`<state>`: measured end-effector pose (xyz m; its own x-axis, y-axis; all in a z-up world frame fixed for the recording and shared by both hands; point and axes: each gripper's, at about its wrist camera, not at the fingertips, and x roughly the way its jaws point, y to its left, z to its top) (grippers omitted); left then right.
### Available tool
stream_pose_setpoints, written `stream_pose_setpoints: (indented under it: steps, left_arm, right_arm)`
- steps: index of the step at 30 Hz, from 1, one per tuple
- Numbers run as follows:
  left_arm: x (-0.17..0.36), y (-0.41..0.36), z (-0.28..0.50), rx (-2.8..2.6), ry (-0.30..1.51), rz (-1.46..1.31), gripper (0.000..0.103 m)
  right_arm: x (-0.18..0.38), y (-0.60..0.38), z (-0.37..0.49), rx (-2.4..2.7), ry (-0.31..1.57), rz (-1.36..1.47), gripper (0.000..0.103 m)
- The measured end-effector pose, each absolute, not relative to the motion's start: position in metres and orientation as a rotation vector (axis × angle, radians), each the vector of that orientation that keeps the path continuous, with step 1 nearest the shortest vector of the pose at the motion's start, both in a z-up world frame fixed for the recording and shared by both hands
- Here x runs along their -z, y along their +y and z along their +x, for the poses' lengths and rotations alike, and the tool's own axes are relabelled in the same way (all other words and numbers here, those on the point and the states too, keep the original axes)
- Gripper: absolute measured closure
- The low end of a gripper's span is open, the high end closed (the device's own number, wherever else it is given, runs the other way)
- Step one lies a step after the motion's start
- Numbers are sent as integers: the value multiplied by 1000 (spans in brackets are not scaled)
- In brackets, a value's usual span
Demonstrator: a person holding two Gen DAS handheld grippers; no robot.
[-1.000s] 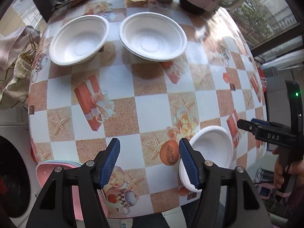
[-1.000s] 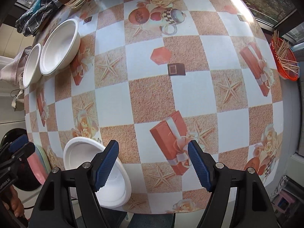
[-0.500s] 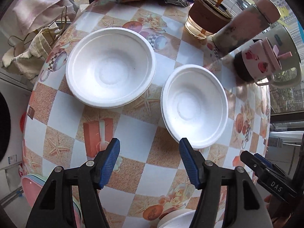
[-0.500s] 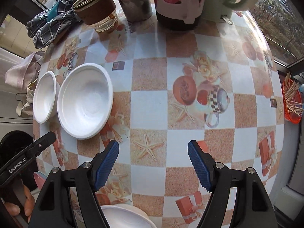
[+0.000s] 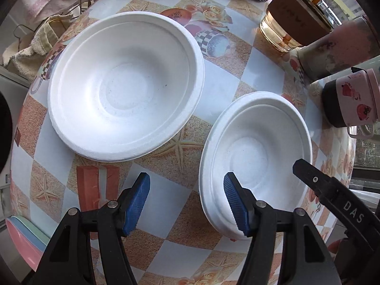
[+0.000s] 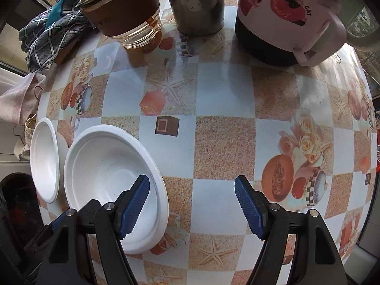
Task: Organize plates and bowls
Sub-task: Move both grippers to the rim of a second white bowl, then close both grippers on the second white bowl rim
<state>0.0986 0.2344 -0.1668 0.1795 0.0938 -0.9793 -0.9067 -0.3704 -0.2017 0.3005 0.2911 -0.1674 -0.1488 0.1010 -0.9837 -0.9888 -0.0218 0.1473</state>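
Two white foam bowls sit on the patterned table. In the left wrist view the larger bowl lies upper left and a smaller stacked bowl lies right. My left gripper is open and empty, its right finger over the smaller bowl's near-left rim. In the right wrist view the same two bowls show at the left: one in front, the other behind it. My right gripper is open and empty, its left finger over the front bowl's right rim. The right gripper's black body shows at the right.
A glass cup with a brown sleeve, a metal flask and a pink strawberry mug stand along the table's far edge. A checked cloth lies at the far left. Pastel plates stick out below the table's near-left edge.
Both grippers have moved forward across the table and lower, toward the two bowls. The third white bowl near the front edge has left both views. Both grippers stayed open.
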Motion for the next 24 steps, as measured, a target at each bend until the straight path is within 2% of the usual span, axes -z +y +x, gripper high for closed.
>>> stream_pose_setpoints:
  steps: [3,5,6,7,9,10,13,24]
  left_arm:
    - [172,237,102,-1363,815,-1527,35]
    - [175,240,104,-1366,822,-1530,35]
    - [174,241,106,-1370,821,-1521,35]
    - [173,243,108,-1361,815,-1513,38]
    - [171,248,112,-1343,820,-1487,49]
    - [171,251,115,-1334,830,-1473,57]
    - [171,255,126,-1273,868,-1428,80]
    - [171,198,172,-1078,1071,-1237,78]
  right_arm:
    - [176,298,292,-1402,1228,-1079,33]
    - [182,301,288,-1424,1238,-1090,56]
    - [186,303,286,-1432,1253,-1097,61]
    - [189,303,285,-1442,1276,-1094,69]
    - [192,303,282,-1460,1282,-1099,75]
    - [194,302,280,-1474,1282,-1113,83]
    - [196,298,275,-1499,1265,-1154,85]
    - [211,230,294,-1470,1350,-1207,85]
